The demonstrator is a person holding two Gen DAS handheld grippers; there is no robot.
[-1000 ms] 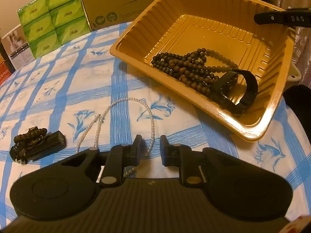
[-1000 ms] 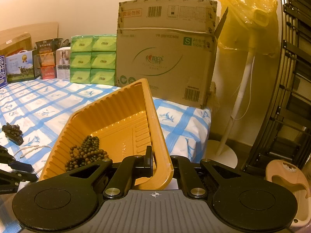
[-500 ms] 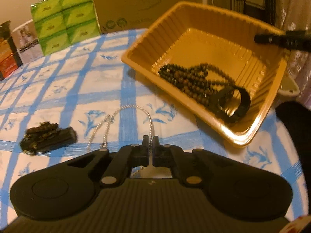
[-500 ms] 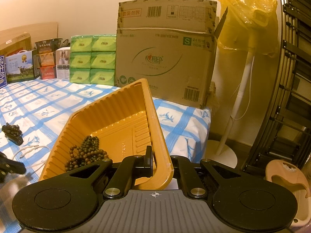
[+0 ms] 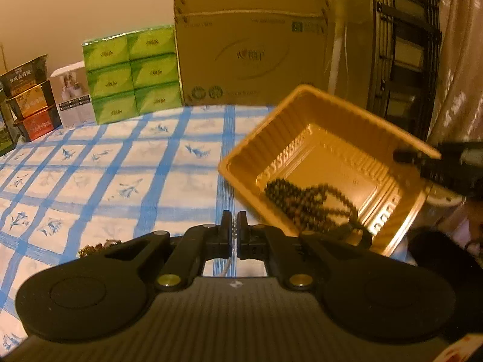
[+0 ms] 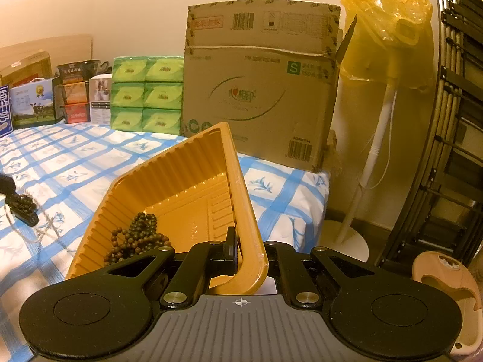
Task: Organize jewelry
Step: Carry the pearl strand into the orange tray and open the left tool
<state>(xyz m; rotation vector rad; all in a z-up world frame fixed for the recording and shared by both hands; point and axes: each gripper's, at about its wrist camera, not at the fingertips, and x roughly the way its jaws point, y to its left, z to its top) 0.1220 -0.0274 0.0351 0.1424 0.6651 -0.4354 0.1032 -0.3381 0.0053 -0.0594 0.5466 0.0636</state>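
Above tablecloth [image 5: 169, 163], left hand-held gripper [image 5: 233, 230] tilted down

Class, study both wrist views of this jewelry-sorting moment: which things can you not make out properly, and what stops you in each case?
- Pearl necklace, left wrist view: only a few beads show between the shut left gripper fingers; the gripper body hides the rest.
- Dark bead strands in the orange tray: motion blur.
- Right gripper, right wrist view: the tray rim it clamps covers its right finger.
- Dark item: small, unidentifiable.
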